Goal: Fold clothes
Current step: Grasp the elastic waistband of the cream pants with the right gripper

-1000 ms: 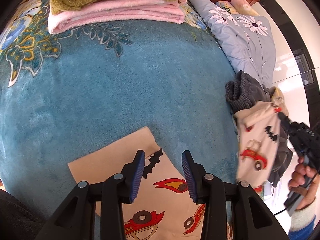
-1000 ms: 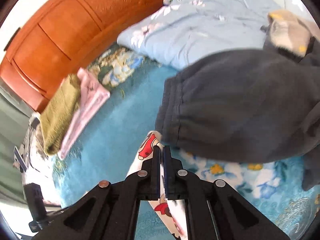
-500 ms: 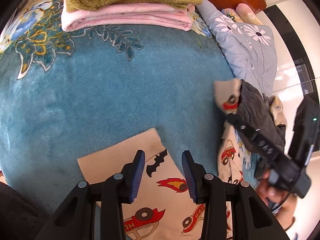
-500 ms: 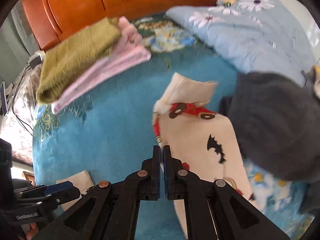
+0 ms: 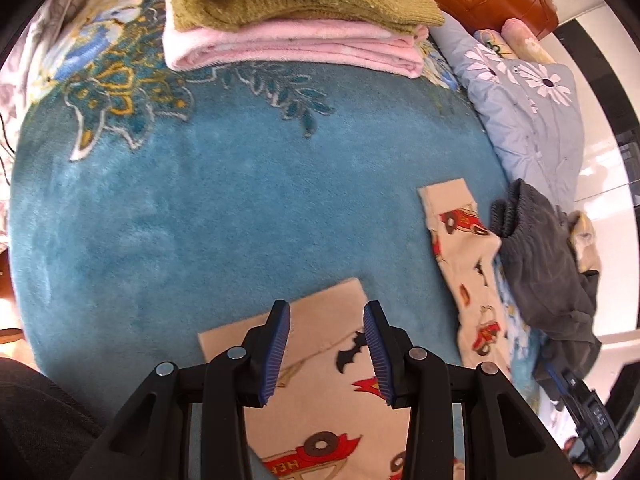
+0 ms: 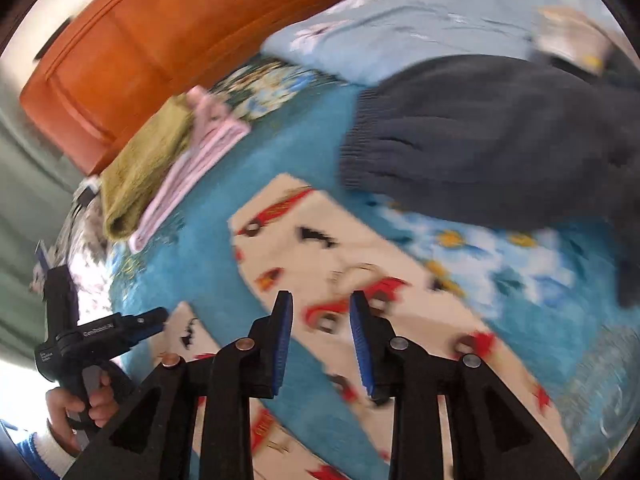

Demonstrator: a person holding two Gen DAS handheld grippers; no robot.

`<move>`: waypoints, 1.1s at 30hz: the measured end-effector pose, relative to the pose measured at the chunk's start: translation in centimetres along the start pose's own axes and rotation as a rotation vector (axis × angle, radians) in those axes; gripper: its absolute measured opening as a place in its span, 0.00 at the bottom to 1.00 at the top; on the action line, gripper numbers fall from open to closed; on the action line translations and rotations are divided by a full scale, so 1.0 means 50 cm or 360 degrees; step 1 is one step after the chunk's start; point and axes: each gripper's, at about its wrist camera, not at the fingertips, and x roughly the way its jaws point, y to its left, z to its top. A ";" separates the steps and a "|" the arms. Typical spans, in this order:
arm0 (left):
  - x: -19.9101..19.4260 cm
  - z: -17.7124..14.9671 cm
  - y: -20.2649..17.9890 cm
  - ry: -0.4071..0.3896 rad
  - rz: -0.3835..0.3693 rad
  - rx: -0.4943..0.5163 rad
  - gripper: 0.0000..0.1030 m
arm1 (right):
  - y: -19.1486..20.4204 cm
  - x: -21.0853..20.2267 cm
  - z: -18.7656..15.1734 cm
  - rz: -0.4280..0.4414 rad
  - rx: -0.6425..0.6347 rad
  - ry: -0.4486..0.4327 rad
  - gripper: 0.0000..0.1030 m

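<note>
Beige children's trousers with red cars and black bats lie flat on the blue blanket. One leg (image 5: 320, 380) lies under my left gripper (image 5: 326, 350), which is open and empty just above it. The other leg (image 5: 468, 264) stretches to the right; in the right wrist view it (image 6: 320, 256) lies ahead of my right gripper (image 6: 320, 340), which is open and empty above it. The left gripper also shows in the right wrist view (image 6: 148, 320), held by a hand.
A dark grey garment (image 5: 540, 264) lies bunched on the right, touching the trouser leg. A folded olive and pink stack (image 5: 296, 28) sits at the far side. A light blue flowered quilt (image 5: 532, 112) and an orange wooden headboard (image 6: 160, 48) lie beyond.
My right gripper carried the second trouser leg out from the grey pile, laid it flat on the blanket and opened. My left gripper stayed open over the first leg.
</note>
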 end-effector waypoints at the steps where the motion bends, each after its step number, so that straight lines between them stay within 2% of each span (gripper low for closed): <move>1: 0.001 0.000 0.002 -0.0003 0.0043 0.0001 0.41 | -0.059 -0.036 -0.015 -0.0097 0.0103 -0.0029 0.31; 3: 0.004 0.000 0.005 -0.0008 0.0129 0.0004 0.41 | -0.184 -0.111 -0.064 -0.0294 0.0329 -0.0050 0.31; 6: 0.006 0.000 0.011 -0.0021 0.0246 -0.0004 0.41 | -0.350 -0.247 -0.173 -0.0647 0.0679 -0.0092 0.31; 8: 0.002 -0.001 0.018 -0.0038 0.0308 -0.0029 0.41 | -0.436 -0.342 -0.262 -0.0809 0.0909 -0.0153 0.32; 10: -0.001 -0.002 0.026 -0.0029 0.0311 -0.0054 0.41 | -0.510 -0.417 -0.357 -0.0914 0.1161 -0.0156 0.36; 11: -0.002 -0.003 0.030 -0.0024 0.0311 -0.0067 0.41 | -0.544 -0.445 -0.402 -0.0920 0.1277 -0.0146 0.38; 14: -0.006 -0.005 0.043 -0.0007 0.0311 -0.0104 0.41 | -0.600 -0.472 -0.509 -0.0825 0.1475 -0.0139 0.48; 17: -0.014 -0.011 0.043 0.0001 0.0311 -0.0100 0.41 | -0.619 -0.448 -0.566 -0.0690 0.1611 -0.0159 0.48; 22: -0.040 -0.016 0.053 -0.0030 0.0281 -0.0147 0.41 | -0.641 -0.409 -0.550 -0.0552 0.1624 -0.0270 0.48; 25: -0.056 -0.018 0.060 -0.0055 0.0262 -0.0189 0.41 | -0.654 -0.381 -0.532 -0.0521 0.1630 -0.0207 0.48; 30: -0.068 -0.028 0.053 -0.0078 0.0248 -0.0167 0.42 | -0.646 -0.372 -0.516 -0.0404 0.1590 -0.0219 0.48; 31: -0.066 -0.027 0.046 -0.0077 0.0252 -0.0149 0.42 | -0.641 -0.371 -0.513 -0.0393 0.1571 -0.0209 0.46; 32: -0.067 -0.029 0.041 -0.0078 0.0258 -0.0126 0.42 | -0.633 -0.370 -0.508 -0.0405 0.1529 -0.0177 0.32; 33: -0.069 -0.030 0.036 -0.0080 0.0263 -0.0103 0.42 | -0.625 -0.369 -0.503 -0.0418 0.1484 -0.0143 0.22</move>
